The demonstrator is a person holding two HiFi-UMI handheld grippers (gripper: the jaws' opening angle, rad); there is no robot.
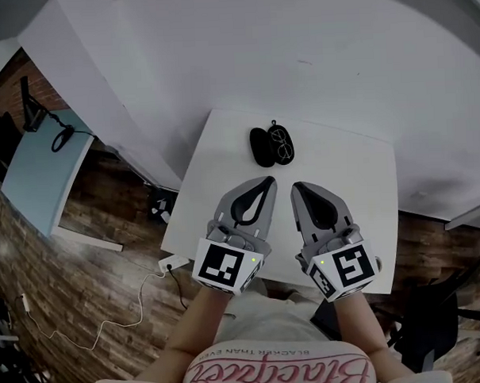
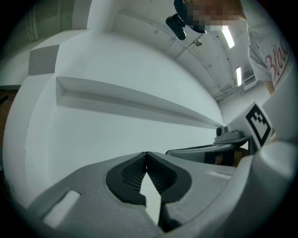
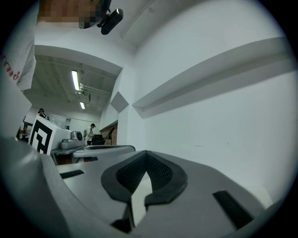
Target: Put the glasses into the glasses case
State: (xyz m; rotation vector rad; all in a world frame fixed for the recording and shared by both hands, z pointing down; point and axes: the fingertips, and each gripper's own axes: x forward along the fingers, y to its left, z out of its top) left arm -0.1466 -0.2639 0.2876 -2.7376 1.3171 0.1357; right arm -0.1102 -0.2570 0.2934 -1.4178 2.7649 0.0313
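The person holds both tools side by side over the near part of the small white square table (image 1: 359,181), in the lower middle of the head view. The grey left gripper (image 1: 269,179) is clenched. In its own view the black ribbed pads (image 2: 132,172) meet at the tips with nothing between them, and only plain white wall lies beyond. The grey right gripper (image 1: 294,185) is clenched the same way, its pads (image 3: 160,171) pressed tip to tip on nothing. The two tools do not touch, and a narrow strip of tabletop shows between them.

Higher in the frame, toward the table's far edge, lies the black oval glasses case (image 1: 260,147). Just beside it on its right are the dark glasses with a thin pale frame (image 1: 282,143). They are too small for me to tell whether they touch the case, or whether the case is open or closed. Both lie apart from the gripper tips, which point toward them.

A brown wooden plank floor (image 1: 93,288) surrounds the table. A white cable (image 1: 140,314) trails across it to a white power strip (image 1: 170,264) by the table's lower left corner. A pale blue tabletop (image 1: 41,175) sits at the left of the frame. The person's white shirt with pink lettering (image 1: 280,375) fills the bottom edge. In the right gripper view, small distant figures stand at the far left under ceiling strip lights (image 3: 75,80).
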